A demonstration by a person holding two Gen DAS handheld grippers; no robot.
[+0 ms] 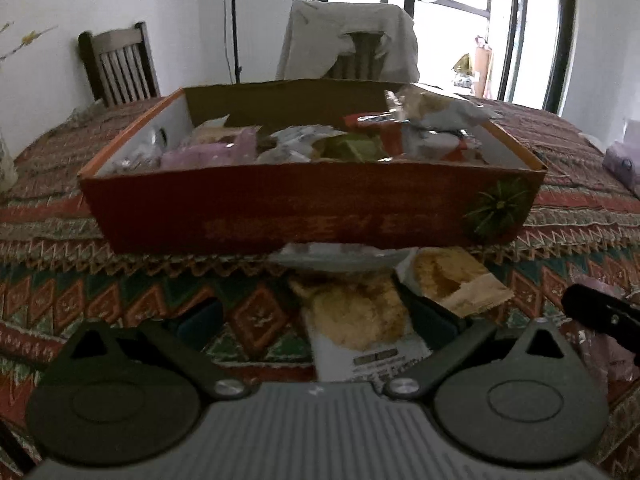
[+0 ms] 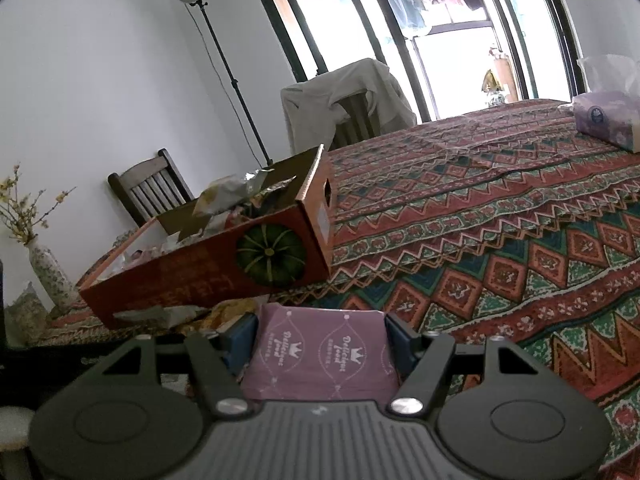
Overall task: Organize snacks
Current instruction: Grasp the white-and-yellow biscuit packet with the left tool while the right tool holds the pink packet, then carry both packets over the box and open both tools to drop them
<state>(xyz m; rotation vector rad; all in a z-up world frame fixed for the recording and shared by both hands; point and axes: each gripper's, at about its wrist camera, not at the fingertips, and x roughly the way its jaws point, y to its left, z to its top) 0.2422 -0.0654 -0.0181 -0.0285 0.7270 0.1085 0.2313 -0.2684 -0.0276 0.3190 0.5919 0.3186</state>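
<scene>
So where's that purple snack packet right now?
In the right wrist view, the purple snack packet sits at the bottom centre, clamped between the right gripper's jaws, just in front of the orange cardboard box on the patterned tablecloth.

Matt cardboard box (image 1: 280, 208), woven patterned tablecloth (image 2: 500, 240), glossy foil snack wrappers (image 1: 432, 114), matt purple packet (image 2: 320, 360).

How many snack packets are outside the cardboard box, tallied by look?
White packets printed with golden cookies, on the patterned tablecloth: 2
Grey-white foil packet by the orange cardboard box: 1
Purple patterned packet clamped in the right gripper: 1
Total: 4
</scene>
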